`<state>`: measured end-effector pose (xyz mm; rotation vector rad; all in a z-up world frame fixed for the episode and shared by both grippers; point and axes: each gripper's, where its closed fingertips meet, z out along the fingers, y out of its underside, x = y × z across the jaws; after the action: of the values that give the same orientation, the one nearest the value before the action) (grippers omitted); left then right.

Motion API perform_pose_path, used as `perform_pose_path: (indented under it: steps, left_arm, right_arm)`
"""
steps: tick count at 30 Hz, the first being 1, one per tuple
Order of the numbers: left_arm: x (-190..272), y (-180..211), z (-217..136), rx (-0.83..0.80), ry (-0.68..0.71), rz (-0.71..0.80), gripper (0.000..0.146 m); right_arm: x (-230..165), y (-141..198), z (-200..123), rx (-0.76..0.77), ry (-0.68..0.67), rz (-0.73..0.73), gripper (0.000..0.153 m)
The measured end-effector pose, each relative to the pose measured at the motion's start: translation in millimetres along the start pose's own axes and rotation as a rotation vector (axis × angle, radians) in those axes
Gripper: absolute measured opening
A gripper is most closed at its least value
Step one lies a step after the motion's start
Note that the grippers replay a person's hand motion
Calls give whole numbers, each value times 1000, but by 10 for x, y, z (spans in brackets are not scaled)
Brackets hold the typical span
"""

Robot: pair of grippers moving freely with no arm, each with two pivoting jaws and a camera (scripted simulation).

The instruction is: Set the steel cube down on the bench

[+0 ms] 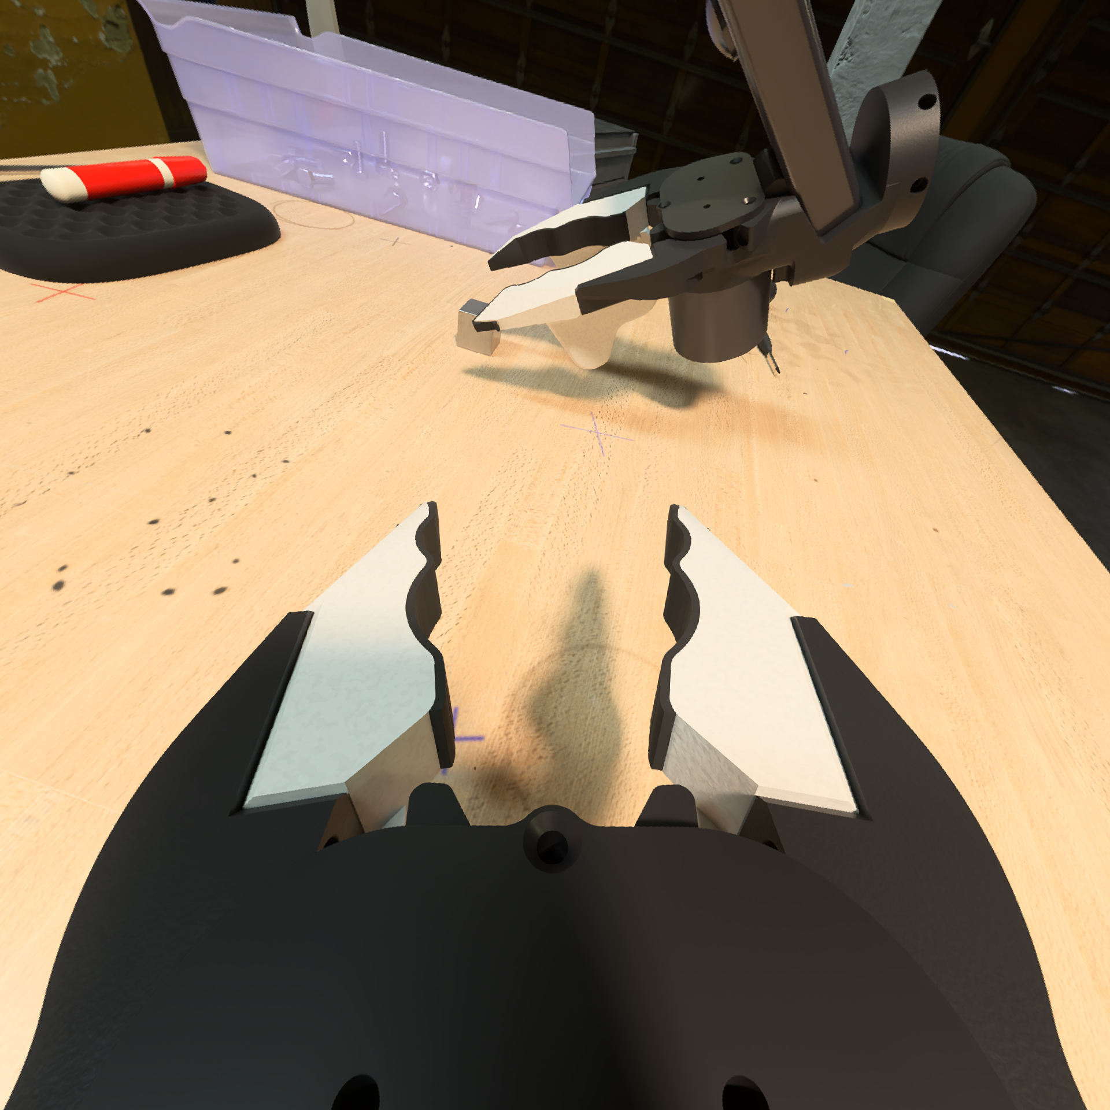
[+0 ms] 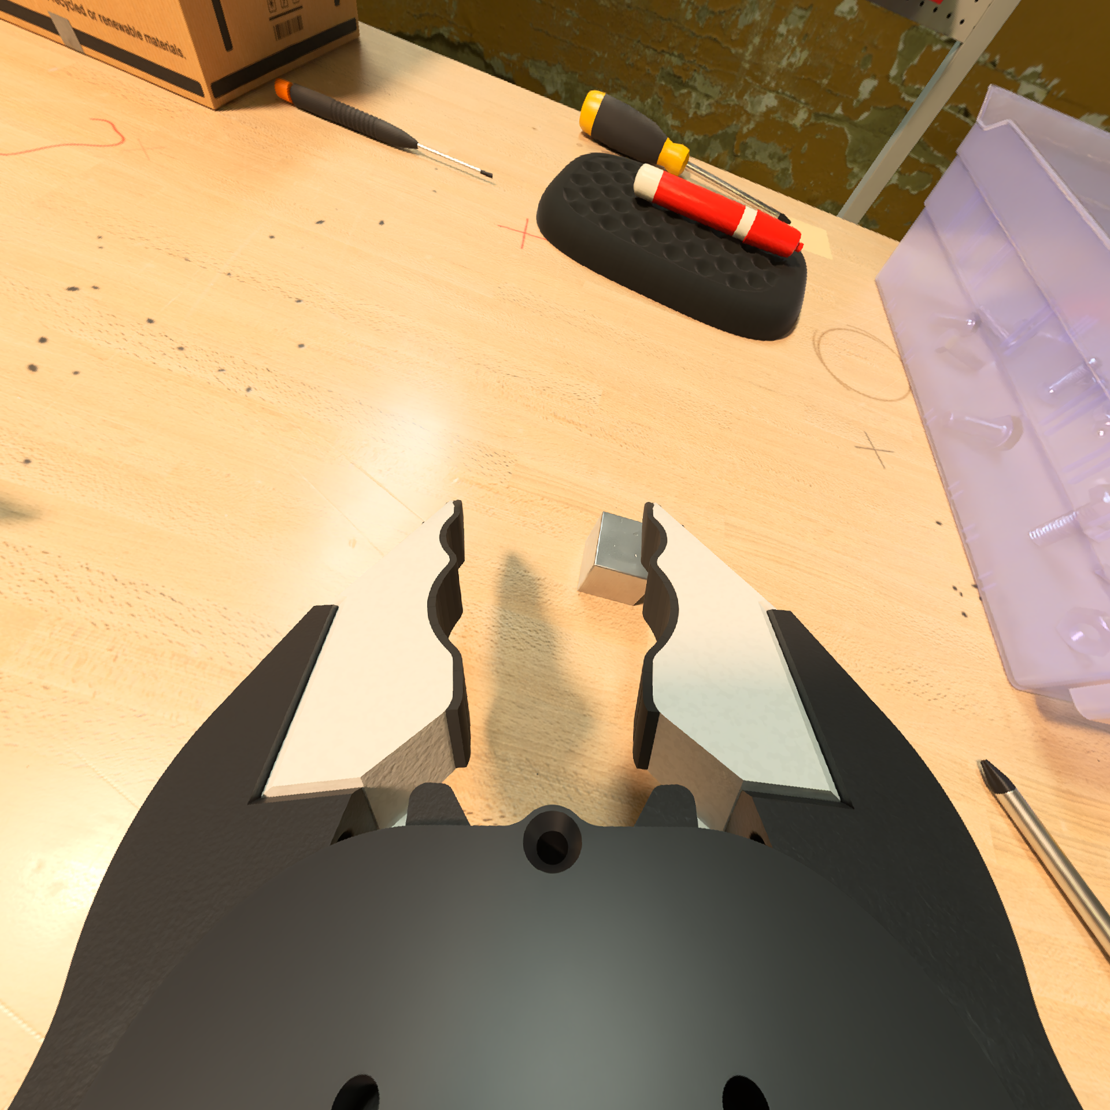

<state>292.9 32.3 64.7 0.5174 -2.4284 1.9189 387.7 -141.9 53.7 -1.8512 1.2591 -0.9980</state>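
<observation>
The small steel cube [image 2: 612, 558] rests on the light wooden bench [image 2: 300, 420], against the inside of my right gripper's right fingertip. My right gripper [image 2: 552, 510] is open, with a wide gap between the cube and its left finger. In the left wrist view the cube [image 1: 476, 333] sits on the bench [image 1: 240, 420] at the tip of the right gripper [image 1: 489, 294], which hovers low over the wood. My left gripper [image 1: 552, 510] is open and empty above bare bench, well short of the cube.
A black padded mat [image 2: 667, 252] holds a red and white tool [image 2: 715, 207]. A yellow-handled screwdriver [image 2: 636, 132], a slim black screwdriver [image 2: 360, 123] and a cardboard box [image 2: 198, 42] lie beyond. A translucent parts tray [image 2: 1021, 390] stands at right; a metal shaft [image 2: 1045, 853] lies near right.
</observation>
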Motion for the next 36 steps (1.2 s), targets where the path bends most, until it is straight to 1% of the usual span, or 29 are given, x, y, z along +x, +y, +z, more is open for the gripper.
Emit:
perform_pose_path:
  steps: [25, 27, 29, 31, 32, 34, 36]
  left_arm:
    - [1, 4, 0, -3, 0, 3, 76]
    - [1, 2, -1, -2, -1, 3, 76]
    - [2, -5, -6, 5, -2, 7, 76]
    - [4, -19, -19, 18, -5, 9, 75]
    - [9, -32, -29, 30, -7, 8, 75]
    - [31, -64, -66, 58, -1, -6, 75]
    - [54, -107, -122, 83, 0, -20, 75]
  right_arm:
    - [-70, -11, 7, 0, -22, -14, 59]
    - [-170, -52, -7, 23, -71, -29, 60]
    - [-439, -158, -78, 97, -229, -70, 59]
    - [-720, -233, -178, 160, -371, -141, 52]
    - [-822, -239, -210, 171, -412, -187, 49]
    - [-931, -210, -205, 156, -420, -275, 43]
    - [-990, -156, -163, 122, -428, -329, 41]
